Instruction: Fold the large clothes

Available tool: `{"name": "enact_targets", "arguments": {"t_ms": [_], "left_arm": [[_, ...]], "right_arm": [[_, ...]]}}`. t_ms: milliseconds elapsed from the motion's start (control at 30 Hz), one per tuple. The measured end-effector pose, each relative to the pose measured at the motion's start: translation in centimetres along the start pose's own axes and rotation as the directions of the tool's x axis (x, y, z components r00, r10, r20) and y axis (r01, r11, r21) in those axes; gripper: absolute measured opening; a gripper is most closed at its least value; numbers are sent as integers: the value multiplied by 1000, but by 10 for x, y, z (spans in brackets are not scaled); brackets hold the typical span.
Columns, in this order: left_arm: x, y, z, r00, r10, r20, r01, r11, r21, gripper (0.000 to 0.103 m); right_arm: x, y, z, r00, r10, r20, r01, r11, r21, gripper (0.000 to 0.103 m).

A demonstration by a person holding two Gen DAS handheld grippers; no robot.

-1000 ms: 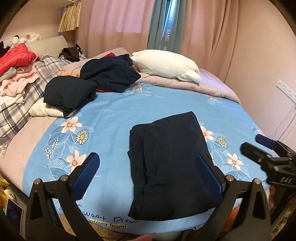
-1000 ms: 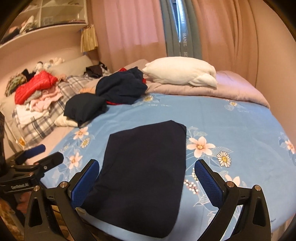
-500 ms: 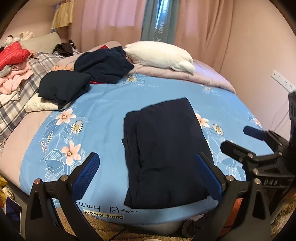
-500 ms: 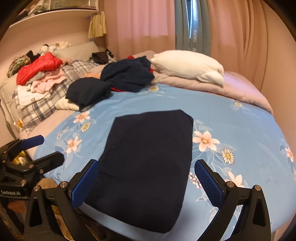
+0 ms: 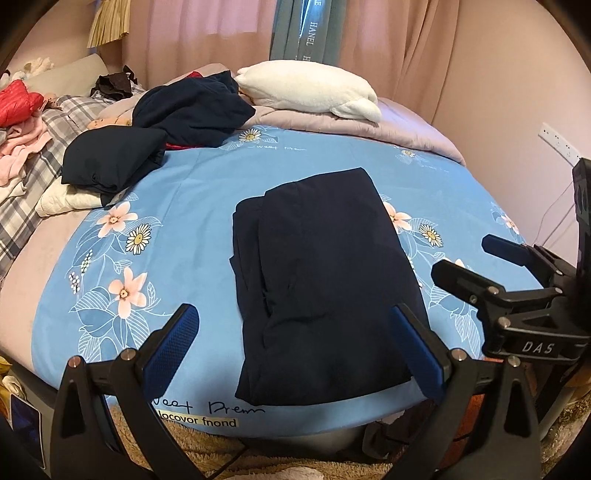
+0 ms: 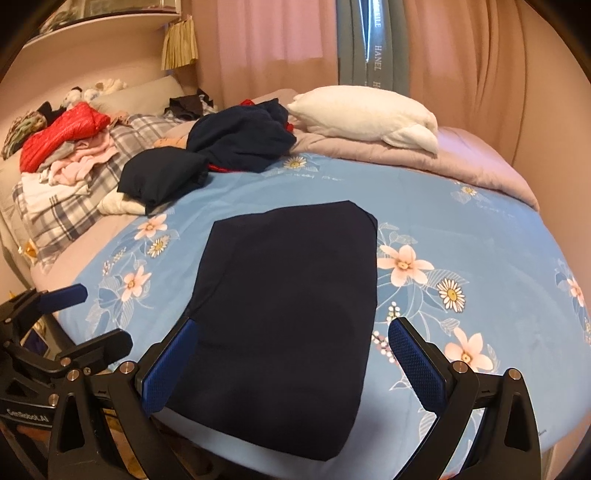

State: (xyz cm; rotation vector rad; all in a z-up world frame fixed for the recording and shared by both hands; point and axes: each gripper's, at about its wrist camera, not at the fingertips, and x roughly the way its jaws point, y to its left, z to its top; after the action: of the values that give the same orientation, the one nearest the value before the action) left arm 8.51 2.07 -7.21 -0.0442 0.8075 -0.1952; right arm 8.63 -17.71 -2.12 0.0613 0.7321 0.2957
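We see a folded navy garment [image 5: 325,280] lying flat in the lower centre of the left wrist frame, on a blue floral bedspread [image 5: 177,206] near the foot edge of the bed. In the right wrist frame the same garment [image 6: 288,295] fills the lower centre as a smooth dark rectangle.

Our left tongs [image 5: 295,350] sit at the bottom of their own frame, spread wide and holding nothing; 1 blue pad [image 5: 170,350] lies over bare bedspread and the other over the garment's lower right corner. We cannot tell whether either pad touches the cloth. They also show at the lower left of the right wrist frame [image 6: 85,317].

Our right tongs [image 6: 291,362] are likewise spread wide and empty at the bottom of their frame, the left pad over the garment's lower left edge. They appear again at the right edge of the left wrist frame [image 5: 476,266].

In the upper left of the left wrist frame we see 2 heaps of dark clothes [image 5: 155,140], a red jacket [image 5: 16,101] on a plaid blanket [image 5: 33,173], and a white pillow [image 5: 306,90] at upper centre before pink curtains [image 5: 207,33].
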Motion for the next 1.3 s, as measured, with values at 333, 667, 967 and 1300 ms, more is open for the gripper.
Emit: {"name": "enact_targets", "arguments": {"t_ms": [333, 667, 967, 1300], "left_arm": [[10, -5, -1, 999, 1, -40, 0, 1000, 11, 103], [16, -5, 0, 999, 2, -52, -1, 1000, 7, 103], [18, -4, 1, 999, 9, -52, -9, 1000, -1, 103], [16, 2, 1, 999, -3, -45, 2, 1000, -17, 103]], "right_arm": [[7, -2, -2, 1000, -10, -15, 10, 1000, 14, 102], [9, -2, -2, 1000, -14, -23, 15, 1000, 19, 102], [11, -2, -3, 999, -12, -31, 12, 1000, 10, 102], [12, -1, -4, 1000, 2, -31, -2, 1000, 8, 102]]}}
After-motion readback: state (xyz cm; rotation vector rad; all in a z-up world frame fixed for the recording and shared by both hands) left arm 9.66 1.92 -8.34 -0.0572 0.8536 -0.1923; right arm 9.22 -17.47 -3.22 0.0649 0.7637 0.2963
